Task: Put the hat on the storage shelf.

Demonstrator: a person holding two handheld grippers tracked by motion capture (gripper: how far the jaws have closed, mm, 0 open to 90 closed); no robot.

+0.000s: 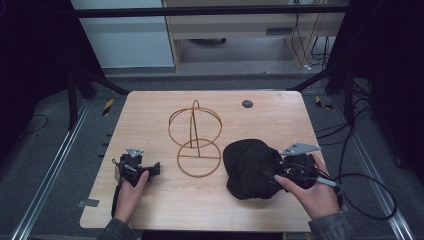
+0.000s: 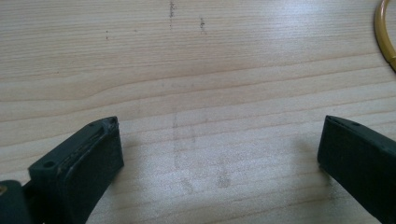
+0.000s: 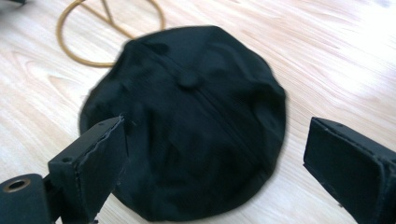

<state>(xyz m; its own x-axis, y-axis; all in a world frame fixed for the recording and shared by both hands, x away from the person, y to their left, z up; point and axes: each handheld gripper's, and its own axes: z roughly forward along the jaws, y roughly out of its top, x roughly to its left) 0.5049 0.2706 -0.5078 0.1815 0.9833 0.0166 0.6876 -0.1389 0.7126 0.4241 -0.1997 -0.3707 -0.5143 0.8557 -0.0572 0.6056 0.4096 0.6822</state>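
Lower right of high view: right gripper (image 1: 280, 172) spread wide over soft black fabric cap (image 1: 250, 167); button visible from right gripper view. Left gripper (image 1: 150, 170) spread, empty, over woodgrain table (image 1: 280, 120); thin gold wire stand (image 1: 196, 140) centre.

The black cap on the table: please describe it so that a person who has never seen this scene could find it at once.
Look at the light wooden table and go to its near right part, just right of the gold wire stand. There lies the black cap, with the right gripper open above it. It is the one soft, dark cloth thing there, round, with a small button on top.
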